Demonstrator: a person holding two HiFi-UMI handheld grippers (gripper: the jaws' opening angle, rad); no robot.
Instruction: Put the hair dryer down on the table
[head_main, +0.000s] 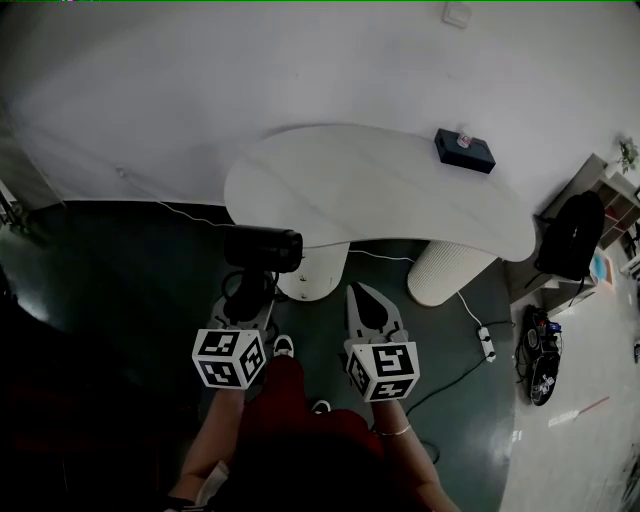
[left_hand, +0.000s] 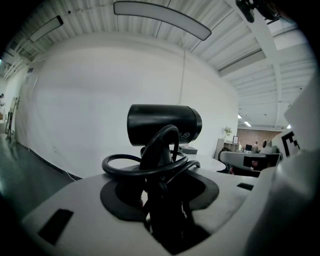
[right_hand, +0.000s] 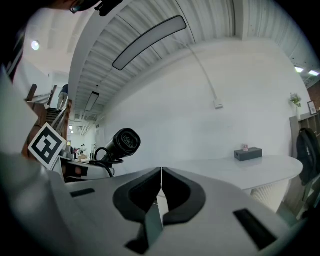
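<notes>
Left gripper, right gripper: white shells, dark-lined jaws, black-and-white marker cubes. Wearer: red garment, white shoes, thin bracelet.

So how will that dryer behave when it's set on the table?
The dryer looks top-heavy: a fat round barrel over the thin handle that the left gripper clamps, so it would probably tip onto its side and might roll slightly. Its cord lies in loose loops, likely floppy and apt to snag or drag on the table.
</notes>
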